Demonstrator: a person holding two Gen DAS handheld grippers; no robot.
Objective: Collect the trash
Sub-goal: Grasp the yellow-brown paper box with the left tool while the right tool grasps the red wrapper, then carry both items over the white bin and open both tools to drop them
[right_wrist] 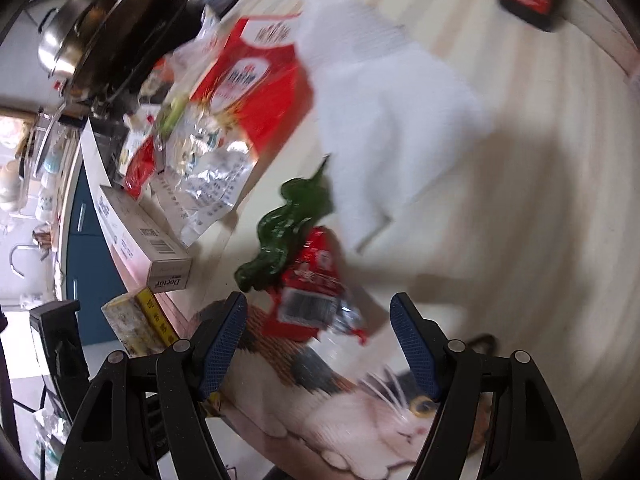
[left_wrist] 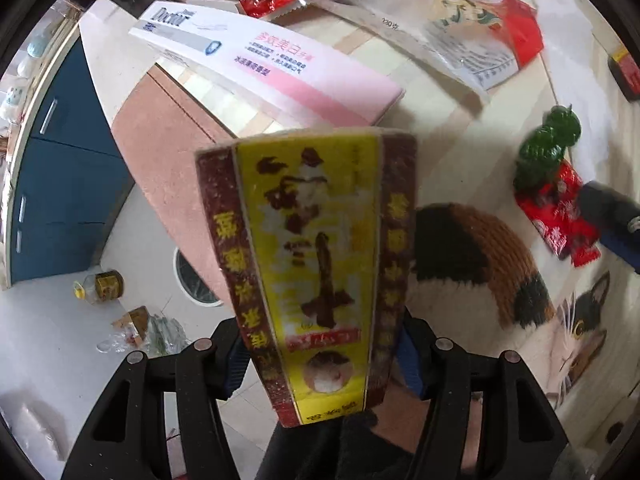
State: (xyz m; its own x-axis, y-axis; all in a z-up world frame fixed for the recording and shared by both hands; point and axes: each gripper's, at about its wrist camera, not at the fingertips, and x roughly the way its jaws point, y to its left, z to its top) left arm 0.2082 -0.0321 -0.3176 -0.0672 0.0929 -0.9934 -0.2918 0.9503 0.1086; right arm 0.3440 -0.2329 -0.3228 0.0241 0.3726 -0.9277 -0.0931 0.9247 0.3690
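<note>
On the striped table [right_wrist: 520, 200], red wrapper [right_wrist: 316, 292] between wide-apart right tongs [right_wrist: 320, 344].

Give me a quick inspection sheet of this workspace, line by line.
Surface: pale wooden table, cat-print mat at the near edge.
Job's things: yellow box held; red wrapper, green wrapper, toothpaste box, clear-and-red bag on the table.
Clutter: white cloth.
Grippers: left gripper shut on the box; right gripper open above the red wrapper.
Cables: nothing seen.
Surroundings: blue cabinet; trash on floor.
</note>
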